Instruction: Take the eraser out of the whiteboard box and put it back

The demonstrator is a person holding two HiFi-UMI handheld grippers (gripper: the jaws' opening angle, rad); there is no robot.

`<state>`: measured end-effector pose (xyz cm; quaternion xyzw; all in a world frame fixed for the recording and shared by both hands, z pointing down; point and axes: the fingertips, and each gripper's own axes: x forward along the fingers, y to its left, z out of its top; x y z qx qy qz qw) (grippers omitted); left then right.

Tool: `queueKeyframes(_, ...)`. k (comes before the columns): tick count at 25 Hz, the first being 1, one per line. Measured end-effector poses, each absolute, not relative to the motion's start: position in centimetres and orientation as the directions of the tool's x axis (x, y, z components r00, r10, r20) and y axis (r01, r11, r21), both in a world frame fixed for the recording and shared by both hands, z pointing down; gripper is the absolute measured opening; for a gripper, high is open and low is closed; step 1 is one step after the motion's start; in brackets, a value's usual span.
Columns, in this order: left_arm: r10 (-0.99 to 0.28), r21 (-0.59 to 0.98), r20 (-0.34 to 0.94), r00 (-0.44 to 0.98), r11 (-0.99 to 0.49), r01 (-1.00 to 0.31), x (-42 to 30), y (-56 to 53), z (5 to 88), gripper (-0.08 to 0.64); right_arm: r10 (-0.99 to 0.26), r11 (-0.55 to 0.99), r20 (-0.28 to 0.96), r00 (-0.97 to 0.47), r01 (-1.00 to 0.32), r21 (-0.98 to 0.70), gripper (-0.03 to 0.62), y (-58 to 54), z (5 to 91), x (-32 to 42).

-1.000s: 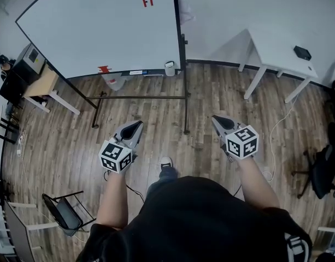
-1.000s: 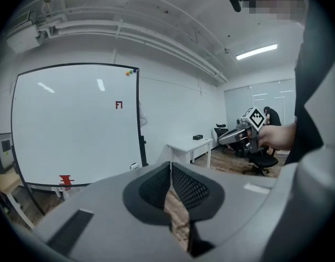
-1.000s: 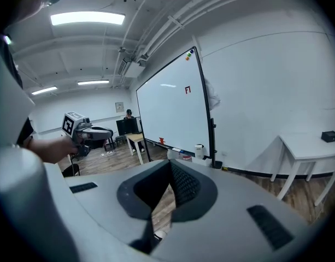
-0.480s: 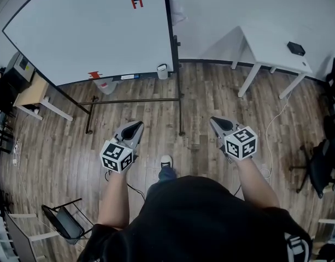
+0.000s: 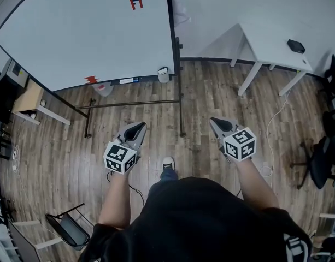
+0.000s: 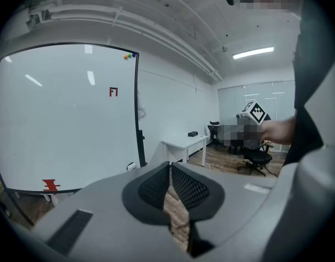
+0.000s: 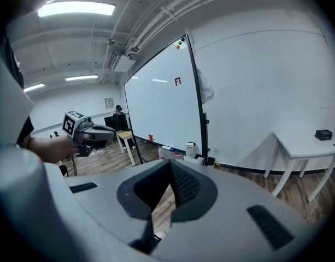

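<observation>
Jaws of the left gripper (image 5: 138, 126) and right gripper (image 5: 214, 122) are pressed together on nothing; the whiteboard (image 5: 85, 31) is seen well ahead of both.

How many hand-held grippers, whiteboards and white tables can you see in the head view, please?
Hand-held grippers: 2, the left hand-held gripper and the right hand-held gripper
Whiteboard: 1
White table: 1
Total: 4
</observation>
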<state>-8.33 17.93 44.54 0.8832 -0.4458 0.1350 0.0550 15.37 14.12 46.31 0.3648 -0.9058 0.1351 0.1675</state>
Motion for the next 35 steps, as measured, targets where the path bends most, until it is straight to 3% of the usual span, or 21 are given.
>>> queueKeyframes(35, -0.657, 0.066, 0.332, 0.677, -0.7, -0.711, -15.0, 1.2, 48.6, 0.014, -0.64, 0.628, 0.471, -0.607, -0.767, -0.135, -0.005, 0.6, 49.1, 7.0)
